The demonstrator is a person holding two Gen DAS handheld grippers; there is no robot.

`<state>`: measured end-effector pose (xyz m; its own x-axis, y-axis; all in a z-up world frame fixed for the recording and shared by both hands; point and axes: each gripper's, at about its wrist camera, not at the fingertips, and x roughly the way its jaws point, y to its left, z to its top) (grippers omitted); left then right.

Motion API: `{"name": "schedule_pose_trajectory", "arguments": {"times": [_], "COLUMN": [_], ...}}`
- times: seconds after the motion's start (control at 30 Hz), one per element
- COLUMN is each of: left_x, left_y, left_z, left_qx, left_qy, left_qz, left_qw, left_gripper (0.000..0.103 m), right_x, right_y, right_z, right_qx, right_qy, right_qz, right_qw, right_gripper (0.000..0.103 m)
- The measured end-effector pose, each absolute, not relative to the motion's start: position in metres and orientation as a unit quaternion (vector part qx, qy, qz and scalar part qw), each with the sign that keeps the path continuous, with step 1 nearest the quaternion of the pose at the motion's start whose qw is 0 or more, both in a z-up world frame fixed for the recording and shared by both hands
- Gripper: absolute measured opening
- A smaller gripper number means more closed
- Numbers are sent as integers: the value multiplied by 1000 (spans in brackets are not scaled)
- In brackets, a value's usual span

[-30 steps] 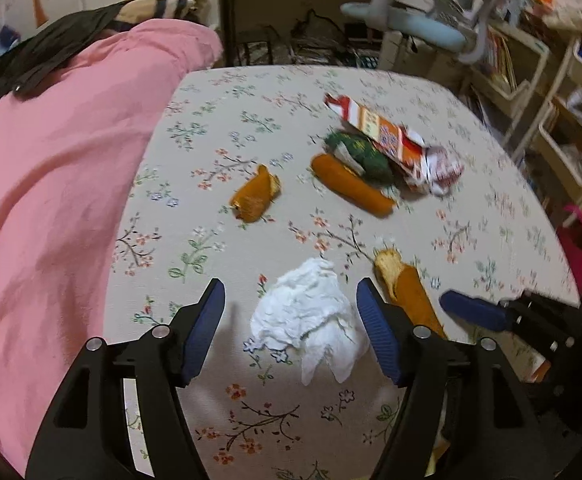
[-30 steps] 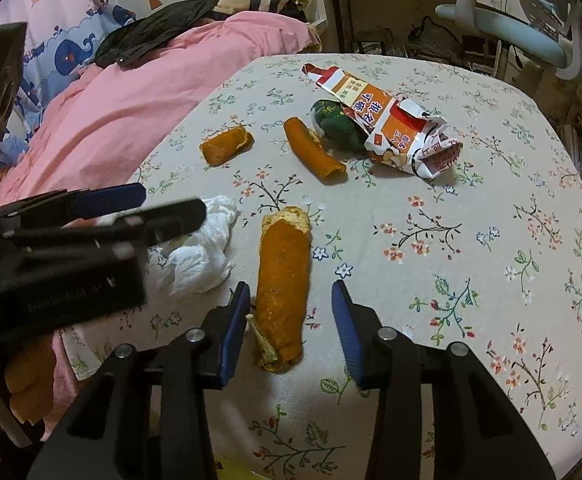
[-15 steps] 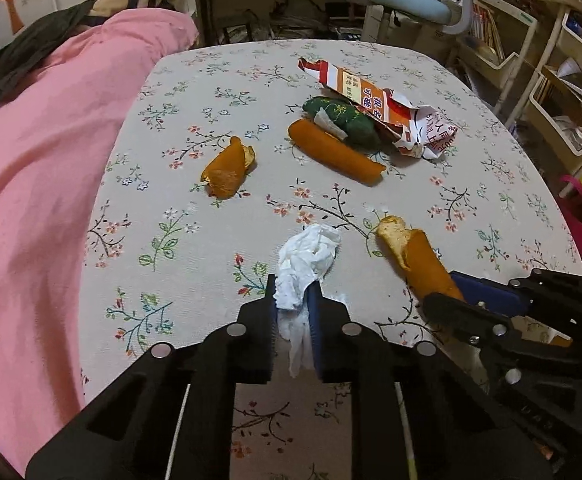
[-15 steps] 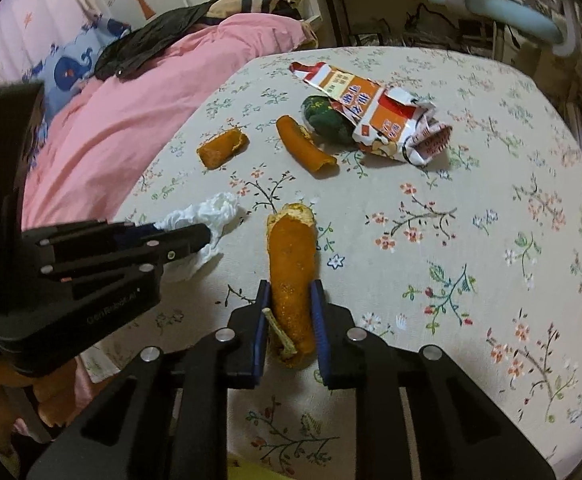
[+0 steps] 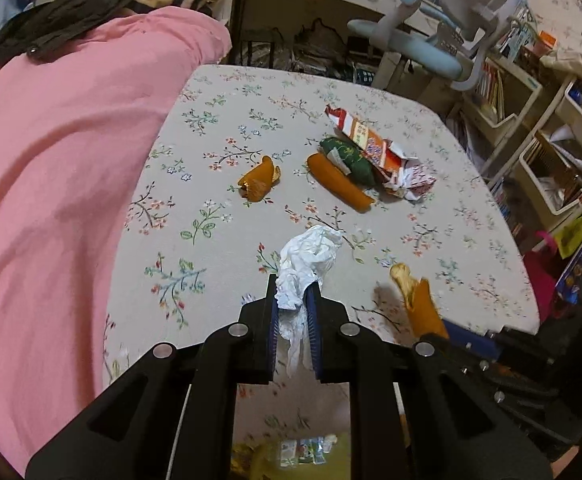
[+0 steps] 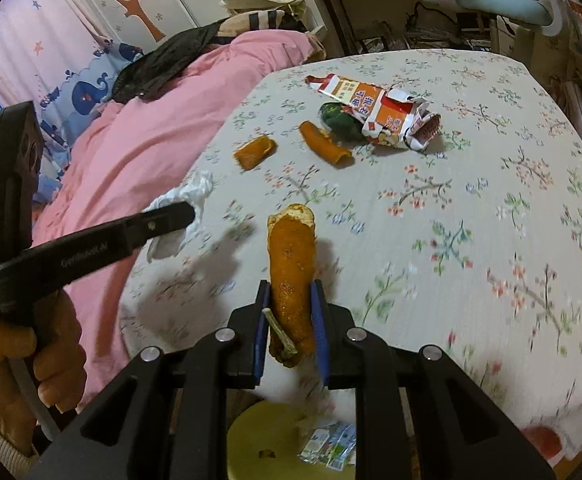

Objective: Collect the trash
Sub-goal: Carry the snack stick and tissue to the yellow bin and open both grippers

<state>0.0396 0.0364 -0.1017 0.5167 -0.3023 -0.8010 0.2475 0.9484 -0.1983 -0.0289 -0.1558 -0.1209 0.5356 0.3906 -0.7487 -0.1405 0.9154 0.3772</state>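
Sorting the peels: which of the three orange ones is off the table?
The long peel clamped in the right gripper's fingers; the other two lie on the tablecloth.

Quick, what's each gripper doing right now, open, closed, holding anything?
Left gripper: closed on the crumpled white tissue.
Right gripper: closed on the long orange peel.
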Motion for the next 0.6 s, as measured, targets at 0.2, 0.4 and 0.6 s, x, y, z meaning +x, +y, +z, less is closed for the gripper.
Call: {"name": "schedule_pose_trajectory", "arguments": {"times": [0.2,0.4,0.6], "left_x": [6,-34,-70], "left_y": [26,17,15], "left_z": [-93,-95,-101], "left_qx": [-12,5,8], "left_qy": [454,449,449], "left_qz": [-164,-164,-157], "left_qw": [876,878,880], "left_gripper": [13,13,13], "right_x": [-61,-97,-131], "right_y": [-152,-143,-139], "right_z": [-119,-122,-135], "right_qx": [135,117,108], "right_qy": [451,455,474], "right_qz": [162,169,170], "right_qw": [867,867,857], "right_gripper": [21,21,21]}}
